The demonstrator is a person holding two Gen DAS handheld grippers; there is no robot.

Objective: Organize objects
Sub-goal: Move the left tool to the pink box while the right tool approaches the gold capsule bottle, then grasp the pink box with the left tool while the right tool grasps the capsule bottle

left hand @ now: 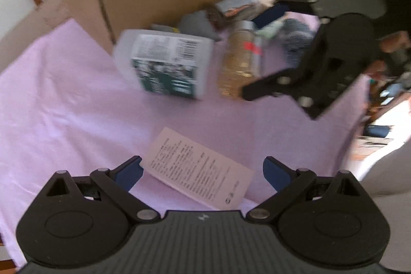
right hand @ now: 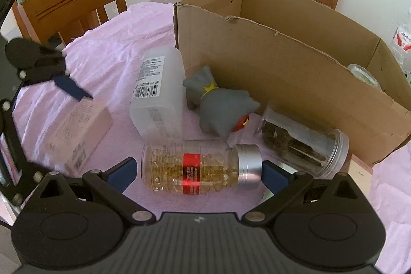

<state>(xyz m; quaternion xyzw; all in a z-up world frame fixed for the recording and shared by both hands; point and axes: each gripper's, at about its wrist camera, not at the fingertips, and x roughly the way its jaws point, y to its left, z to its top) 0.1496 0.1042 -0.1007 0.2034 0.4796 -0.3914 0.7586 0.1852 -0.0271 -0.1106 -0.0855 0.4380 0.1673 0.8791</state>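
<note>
Your right gripper (right hand: 199, 172), jaws apart, straddles the capsule bottle (right hand: 197, 167) lengthwise, box (right hand: 282, 63) at 1 o'clock; left gripper (left hand: 203, 171) open over the carton (left hand: 197, 171).

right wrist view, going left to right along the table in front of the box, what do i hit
pink carton → white plastic bottle → grey toy dog → clear jar of dark dried stuff, all lying on the pink cloth in front of the cardboard box
</note>
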